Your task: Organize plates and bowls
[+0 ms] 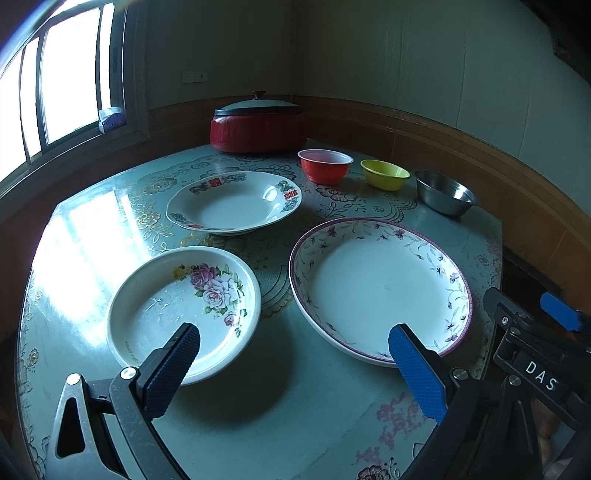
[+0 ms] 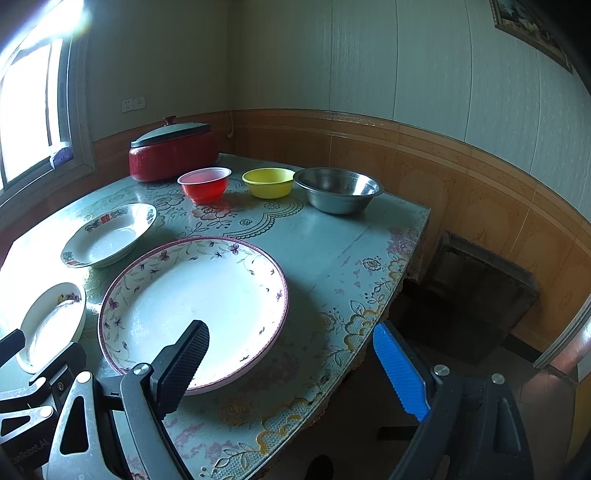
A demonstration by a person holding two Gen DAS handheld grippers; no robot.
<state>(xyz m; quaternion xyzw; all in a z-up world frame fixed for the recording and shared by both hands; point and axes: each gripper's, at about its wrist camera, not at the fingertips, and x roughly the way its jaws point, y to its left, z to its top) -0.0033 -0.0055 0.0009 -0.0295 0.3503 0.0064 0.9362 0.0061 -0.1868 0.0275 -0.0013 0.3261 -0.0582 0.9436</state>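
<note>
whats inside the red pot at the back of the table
That cannot be seen. The red pot has its dark lid on, knob up, so the contents are covered. Only its outer wall and lid show, behind the red bowl.

Three plates on the surface [image 1: 280,413]: rose plate [image 1: 183,312], plate with red marks [image 1: 234,202], big vine-rimmed plate [image 1: 380,288]. Three bowls in a row behind: red bowl [image 1: 325,165], yellow bowl [image 1: 385,174], steel bowl [image 1: 444,192]. One red lidded pot [image 1: 258,123] at the back. Two grippers: left gripper [image 1: 295,369], right gripper [image 2: 291,365]. Two fingers on each, one black [image 1: 173,373], one blue [image 1: 417,371]. One window [image 1: 55,81]. One framed picture [image 2: 532,29] on the wall.
</note>
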